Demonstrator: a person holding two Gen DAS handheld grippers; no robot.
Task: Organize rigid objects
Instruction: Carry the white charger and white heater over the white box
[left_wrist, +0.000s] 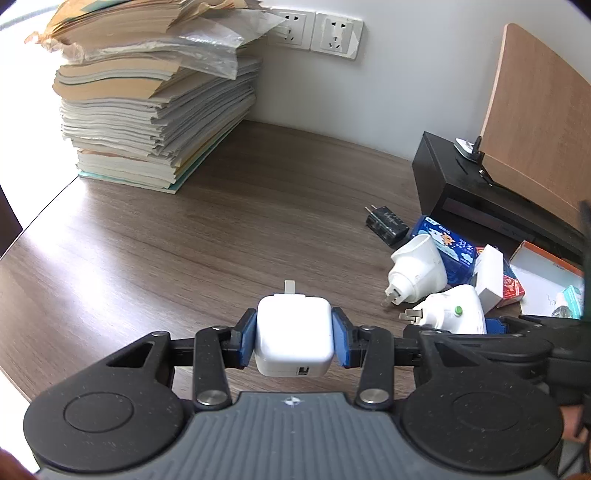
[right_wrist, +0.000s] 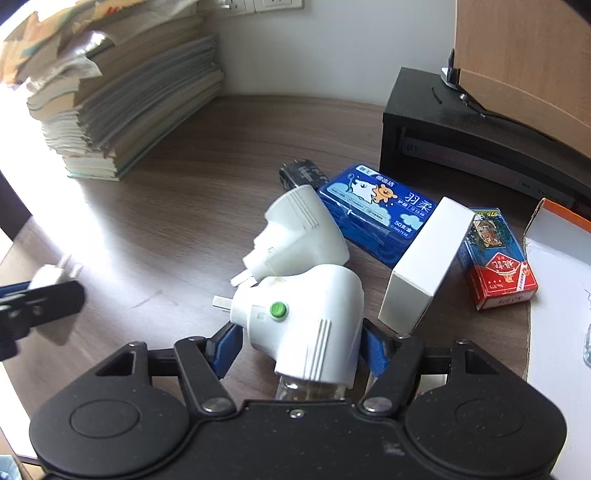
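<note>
My left gripper (left_wrist: 294, 334) is shut on a white square USB charger (left_wrist: 293, 332), prongs pointing forward, just above the wooden desk (left_wrist: 184, 240). My right gripper (right_wrist: 301, 345) is shut on a white plug-in device with a green button (right_wrist: 306, 317), which has a clear bottle at its base. A second white plug-in device (right_wrist: 299, 236) lies just beyond it, touching it. In the left wrist view both devices (left_wrist: 448, 314) (left_wrist: 417, 273) sit to the right. The left gripper's finger with the charger (right_wrist: 51, 277) shows at the right wrist view's left edge.
A black charger (left_wrist: 386, 221), a blue tissue pack (right_wrist: 373, 210), a white box (right_wrist: 424, 262) and a red-blue card box (right_wrist: 495, 262) lie at right. A black stand (right_wrist: 461, 140) with a wooden panel is behind. A paper stack (left_wrist: 147, 110) fills the back left. An orange-edged tray (right_wrist: 557, 258) lies far right.
</note>
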